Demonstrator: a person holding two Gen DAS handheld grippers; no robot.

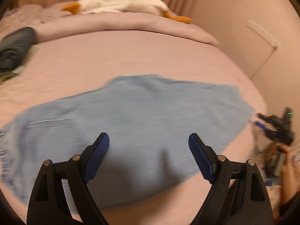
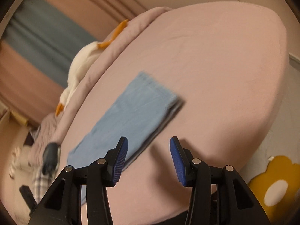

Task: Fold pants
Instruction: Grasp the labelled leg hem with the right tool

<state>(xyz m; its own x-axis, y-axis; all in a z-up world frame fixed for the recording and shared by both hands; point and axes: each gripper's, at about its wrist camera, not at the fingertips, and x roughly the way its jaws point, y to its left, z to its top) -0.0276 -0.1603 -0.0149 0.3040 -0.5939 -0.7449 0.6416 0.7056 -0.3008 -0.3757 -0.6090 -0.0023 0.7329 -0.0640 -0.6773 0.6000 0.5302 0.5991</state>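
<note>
1. On the pink bed [image 1: 150, 56], the light blue pants [image 1: 131, 123] lie flat, folded into a layered rectangle [image 2: 131, 116].
2. The left gripper [image 1: 149, 146] hovers over them, jaws spread wide and holding nothing.
3. The right gripper [image 2: 149, 159] is likewise released and hangs just beside the pants' near edge.
4. A white plush goose [image 1: 123, 3] rests on the bunched duvet [image 1: 121, 23] beyond.

The left gripper [image 1: 149, 140] has its jaws spread wide, blue pads [image 1: 99, 155] facing each other, nothing between them. The right gripper [image 2: 149, 146] is likewise parted and empty, fingers pointing toward twelve o'clock. At four o'clock in the left view, a hand [image 1: 289, 170] shows, blurred
</note>
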